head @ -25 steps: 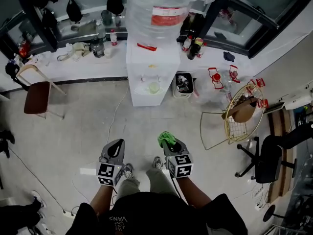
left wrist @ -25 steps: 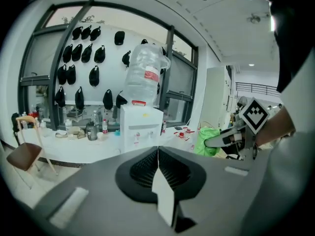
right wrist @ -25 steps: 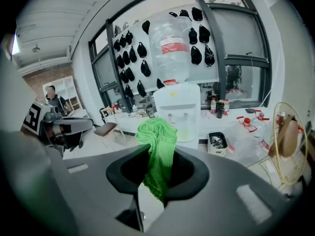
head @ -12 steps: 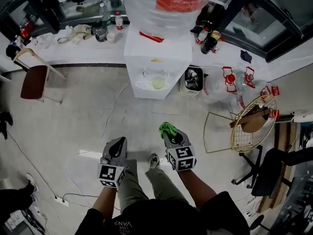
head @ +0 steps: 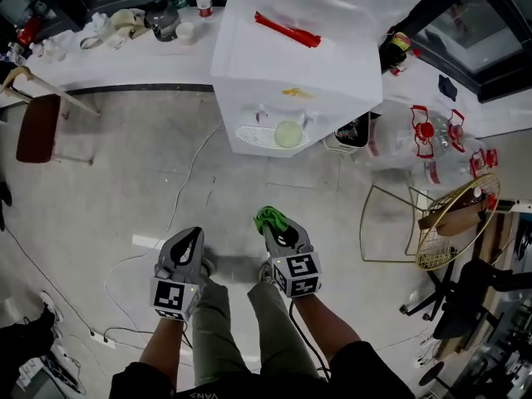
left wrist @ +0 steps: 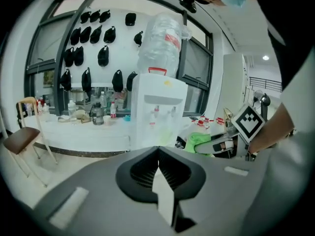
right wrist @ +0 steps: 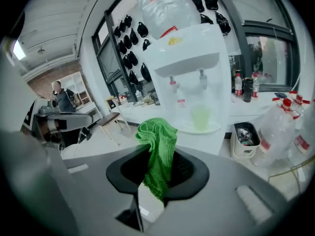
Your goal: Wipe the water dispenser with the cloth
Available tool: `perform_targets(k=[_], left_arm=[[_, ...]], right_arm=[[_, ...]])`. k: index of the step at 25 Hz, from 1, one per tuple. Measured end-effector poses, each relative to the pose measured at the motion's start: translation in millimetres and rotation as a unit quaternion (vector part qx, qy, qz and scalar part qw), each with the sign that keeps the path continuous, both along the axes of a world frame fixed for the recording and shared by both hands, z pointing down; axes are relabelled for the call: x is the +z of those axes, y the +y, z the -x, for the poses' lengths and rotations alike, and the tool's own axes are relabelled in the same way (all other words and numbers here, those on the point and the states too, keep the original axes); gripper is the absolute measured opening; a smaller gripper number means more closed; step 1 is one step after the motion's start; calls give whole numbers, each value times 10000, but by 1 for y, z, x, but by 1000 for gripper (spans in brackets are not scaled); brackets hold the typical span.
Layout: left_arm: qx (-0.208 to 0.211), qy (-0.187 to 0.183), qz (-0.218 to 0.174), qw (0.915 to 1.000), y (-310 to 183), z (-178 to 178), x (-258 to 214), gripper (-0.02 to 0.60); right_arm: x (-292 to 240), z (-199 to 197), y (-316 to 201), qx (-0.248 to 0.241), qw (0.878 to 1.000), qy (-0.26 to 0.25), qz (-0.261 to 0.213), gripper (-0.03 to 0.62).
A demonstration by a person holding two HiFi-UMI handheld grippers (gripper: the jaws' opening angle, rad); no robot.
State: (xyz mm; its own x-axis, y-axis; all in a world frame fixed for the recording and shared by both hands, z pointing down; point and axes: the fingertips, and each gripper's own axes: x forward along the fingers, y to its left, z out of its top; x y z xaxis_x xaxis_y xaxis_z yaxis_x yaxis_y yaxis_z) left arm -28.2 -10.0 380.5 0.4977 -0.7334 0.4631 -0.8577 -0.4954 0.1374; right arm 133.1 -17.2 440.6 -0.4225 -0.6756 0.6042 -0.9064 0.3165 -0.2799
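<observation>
the right gripper [head: 278,233] is clamped on the green cloth [head: 268,219], held out toward the white water dispenser [head: 332,73], which stands well apart across the floor. the left gripper [head: 188,243] is closed on nothing. wiping looks not yet begun: the approach and every pass are left.
</observation>
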Motion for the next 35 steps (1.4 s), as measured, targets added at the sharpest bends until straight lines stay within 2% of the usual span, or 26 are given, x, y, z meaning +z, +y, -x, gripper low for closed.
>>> perform_targets(k=[6,12,17,21,25,30,35], left_arm=[[14,238,-40,9997,-37,-2,53,2],[229,203,-185,9994,-60,-2,101,2],[298,252,-392,9985,-79,4,138,2],[344,232,-506,9979,-88,9,167,2],[377,229,-590,9973,-97,13,195,2],[422,55,-888,9951,-105,11,213,2],[360,271,-930,9946,-115,4,205,3]], right_arm=[[76,18,-35,32,9998,164,-59,94],[129,34,-61,91,9995,248,-179,94],[164,44,-88,140,9980,327,-519,94],[183,54,-115,-35,9928,607,-1034,94],[195,65,-146,-100,9863,614,-1530,94],[216,67,-168,-247,9812,628,-1808,94],[215,72,-176,-322,9774,533,-2018,94]])
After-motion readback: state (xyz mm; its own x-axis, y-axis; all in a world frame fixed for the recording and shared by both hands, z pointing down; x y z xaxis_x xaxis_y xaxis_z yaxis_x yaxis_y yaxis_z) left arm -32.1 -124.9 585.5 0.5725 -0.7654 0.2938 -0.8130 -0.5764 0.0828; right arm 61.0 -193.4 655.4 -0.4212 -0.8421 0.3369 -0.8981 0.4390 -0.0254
